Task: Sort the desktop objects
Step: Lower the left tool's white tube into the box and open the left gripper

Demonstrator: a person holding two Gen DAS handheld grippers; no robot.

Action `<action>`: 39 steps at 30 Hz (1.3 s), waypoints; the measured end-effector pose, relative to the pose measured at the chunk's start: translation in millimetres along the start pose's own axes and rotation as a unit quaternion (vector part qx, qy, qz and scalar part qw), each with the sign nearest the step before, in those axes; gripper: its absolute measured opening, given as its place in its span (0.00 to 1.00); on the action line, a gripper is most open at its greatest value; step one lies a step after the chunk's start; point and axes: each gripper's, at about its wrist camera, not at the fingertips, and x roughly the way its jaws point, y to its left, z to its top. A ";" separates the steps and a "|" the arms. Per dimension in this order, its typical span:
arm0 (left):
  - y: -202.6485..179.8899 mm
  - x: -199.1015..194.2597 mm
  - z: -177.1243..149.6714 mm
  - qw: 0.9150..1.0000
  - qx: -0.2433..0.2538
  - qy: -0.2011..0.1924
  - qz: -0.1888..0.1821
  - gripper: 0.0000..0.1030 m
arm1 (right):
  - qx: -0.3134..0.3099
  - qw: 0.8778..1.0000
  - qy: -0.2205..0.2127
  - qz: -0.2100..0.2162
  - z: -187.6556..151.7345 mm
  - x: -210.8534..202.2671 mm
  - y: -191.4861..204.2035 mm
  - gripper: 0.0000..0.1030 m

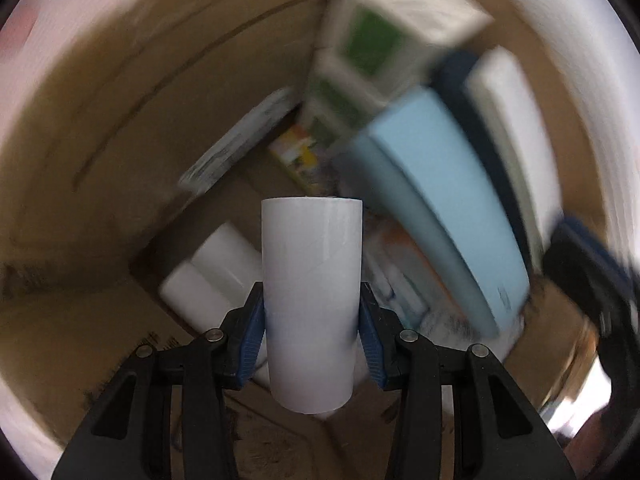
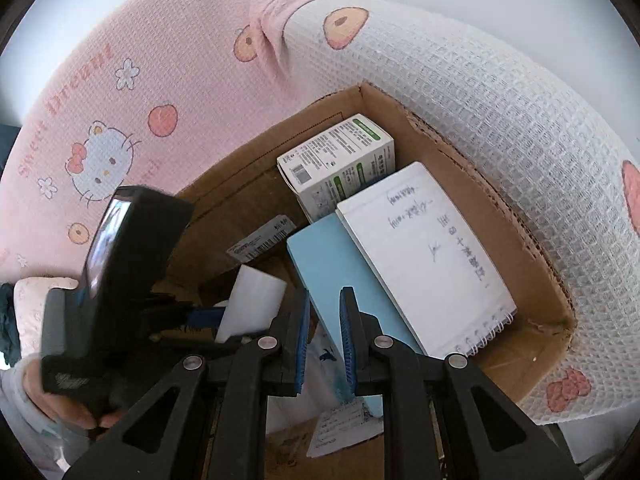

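White roll [image 1: 312,304], a smooth cylinder, sits centre-bottom of the left wrist view, clamped across its lower half by the left claw [image 1: 312,320]; both blue pads [image 1: 252,340] press its sides. It is carried over the open cardboard box [image 1: 100,128], above two similar white rolls [image 1: 212,276] lying at the box floor, lower left of centre. Judgement: roll looks light and hollow, with a slick wrapper, so likely to slip or crush under hard squeeze; a mid-body hold across the diameter, as now, seems the sensible place. Right of it, a light blue book [image 1: 448,208] leans against a spiral notepad [image 2: 424,256]; a white-and-green carton [image 2: 340,160] stands at the upper middle of the box. Left view is motion-blurred, so detail there is poor. Right claw [image 2: 324,344], bottom centre of its view, holds nothing, its jaws nearly together with a narrow gap, over the blue book. Pink cartoon-print cloth [image 2: 120,92] surrounds the box.
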 end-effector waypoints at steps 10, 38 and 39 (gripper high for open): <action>38.8 21.6 -1.9 0.970 -0.232 -0.037 -0.057 0.46 | -0.012 1.000 0.009 -0.001 -5.3 11.3 -1.1 0.13; 24.5 13.2 -23.7 0.968 -0.233 -0.060 -0.066 0.47 | -0.045 0.998 0.047 -0.004 -17.5 25.4 0.9 0.13; 21.7 11.2 -24.3 0.971 -0.221 -0.057 -0.070 0.38 | -0.046 0.998 0.049 0.002 -17.6 26.4 2.5 0.13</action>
